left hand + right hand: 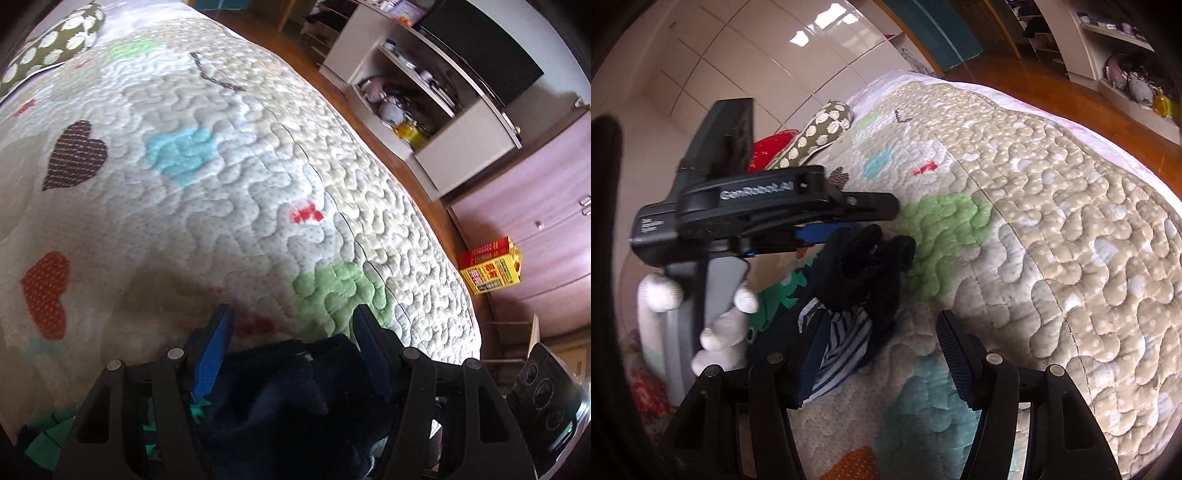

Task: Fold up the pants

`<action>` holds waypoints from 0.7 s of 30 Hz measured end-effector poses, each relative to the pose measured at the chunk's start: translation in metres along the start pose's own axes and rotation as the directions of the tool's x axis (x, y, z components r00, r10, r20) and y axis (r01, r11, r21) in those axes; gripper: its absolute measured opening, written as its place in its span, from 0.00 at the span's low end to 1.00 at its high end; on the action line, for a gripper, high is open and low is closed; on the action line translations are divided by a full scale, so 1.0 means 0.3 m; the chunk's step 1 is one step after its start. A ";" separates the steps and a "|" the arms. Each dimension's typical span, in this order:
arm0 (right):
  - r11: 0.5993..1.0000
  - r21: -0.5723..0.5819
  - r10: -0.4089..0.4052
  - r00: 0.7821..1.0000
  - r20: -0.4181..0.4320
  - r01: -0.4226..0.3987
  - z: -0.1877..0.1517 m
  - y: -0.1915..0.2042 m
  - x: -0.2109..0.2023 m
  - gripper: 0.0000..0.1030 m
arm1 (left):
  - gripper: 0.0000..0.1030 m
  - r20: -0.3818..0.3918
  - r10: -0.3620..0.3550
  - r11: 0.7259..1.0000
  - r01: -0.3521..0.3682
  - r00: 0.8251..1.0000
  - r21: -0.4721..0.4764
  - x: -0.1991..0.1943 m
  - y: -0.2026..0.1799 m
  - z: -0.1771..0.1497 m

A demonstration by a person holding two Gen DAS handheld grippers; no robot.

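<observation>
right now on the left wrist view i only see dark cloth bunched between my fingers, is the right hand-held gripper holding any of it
Observer: No. The right hand-held gripper stands open over the cream quilted bedspread with heart patches, pinching nothing.
Operator: any cloth near it
Observer: Yes. A navy and white striped lining of the dark navy pants lies against its finger at the picture's left.
Operator: what does my left one look like from there
Observer: A white-gloved hand grips the left hand-held gripper from below, and the pants bunch at its tips, raised off the bedspread.
</observation>
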State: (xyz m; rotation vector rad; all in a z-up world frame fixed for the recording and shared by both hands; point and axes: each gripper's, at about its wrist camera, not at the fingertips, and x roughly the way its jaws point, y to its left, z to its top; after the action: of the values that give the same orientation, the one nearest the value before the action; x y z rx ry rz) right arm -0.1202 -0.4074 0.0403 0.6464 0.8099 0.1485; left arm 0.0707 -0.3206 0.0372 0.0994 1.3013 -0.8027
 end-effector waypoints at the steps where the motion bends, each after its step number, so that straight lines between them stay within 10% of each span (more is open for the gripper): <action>1: 1.000 0.011 0.017 1.000 -0.003 -0.017 -0.005 -0.006 -0.008 0.63 | 0.64 -0.014 -0.007 1.000 0.007 1.000 0.005 0.010 0.000 -0.002; 5: 0.991 0.078 0.105 0.994 0.019 -0.106 -0.042 -0.024 -0.051 0.69 | 0.64 -0.028 -0.045 0.999 0.045 0.999 0.007 0.012 0.008 -0.010; 13: 0.999 0.031 -0.019 1.000 -0.012 0.019 -0.018 0.043 0.058 0.71 | 0.62 -0.056 -0.017 0.999 0.019 0.998 0.040 0.050 -0.020 -0.009; 15: 0.996 -0.006 -0.087 0.996 -0.003 0.087 -0.009 0.063 0.090 0.59 | 0.31 -0.070 -0.041 0.998 0.044 0.997 0.042 0.047 -0.027 -0.011; 17: 0.995 -0.032 -0.094 0.996 -0.006 0.094 -0.001 0.079 0.098 0.22 | 0.20 -0.063 -0.049 0.998 0.051 0.997 0.045 0.032 -0.033 -0.013; 21: 0.993 -0.078 -0.091 0.996 0.011 0.092 0.010 0.133 0.071 0.20 | 0.19 0.014 -0.104 0.995 0.104 0.995 0.007 -0.065 -0.007 -0.039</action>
State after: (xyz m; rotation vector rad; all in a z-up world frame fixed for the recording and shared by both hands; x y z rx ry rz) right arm -0.0988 -0.3693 0.0521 0.5340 0.8211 0.0939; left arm 0.0591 -0.3071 0.0515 0.0314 1.2987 -0.8947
